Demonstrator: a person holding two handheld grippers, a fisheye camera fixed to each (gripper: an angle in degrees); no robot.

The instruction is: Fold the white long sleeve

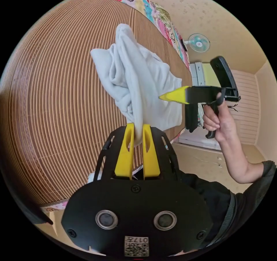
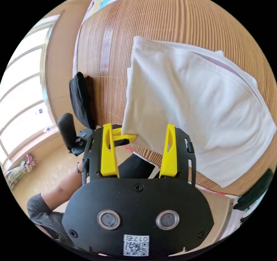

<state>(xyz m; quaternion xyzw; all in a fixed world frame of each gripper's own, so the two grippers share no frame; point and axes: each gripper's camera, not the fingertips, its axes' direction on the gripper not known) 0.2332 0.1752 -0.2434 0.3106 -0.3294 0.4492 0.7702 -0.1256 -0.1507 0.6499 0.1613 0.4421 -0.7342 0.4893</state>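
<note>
Left gripper view: left gripper (image 1: 138, 134) at 6 o'clock, both yellow jaws clamped on a bunched fold of the white long sleeve (image 1: 138, 88). Garment rises from the jaws toward 12 o'clock and lies crumpled on the ribbed bamboo mat (image 1: 57, 99). Right gripper (image 1: 170, 96) at 3 o'clock, held by a hand (image 1: 217, 119), yellow tip at the garment's edge; open or clenched here, cannot tell. Patterned bedding (image 1: 150, 10) along the mat's far edge at 1 o'clock, fan (image 1: 199, 42) on the wall at 2 o'clock.

Right gripper view: right gripper (image 2: 138, 140) at 6 o'clock, jaws spread wide, released, nothing between them. White long sleeve (image 2: 196, 105) spreads flat from centre to 3 o'clock on the mat (image 2: 115, 56). Left gripper (image 2: 127, 138) at 7 o'clock, its yellow tip on the garment's near corner. Window (image 2: 20, 99) at 9 o'clock.
</note>
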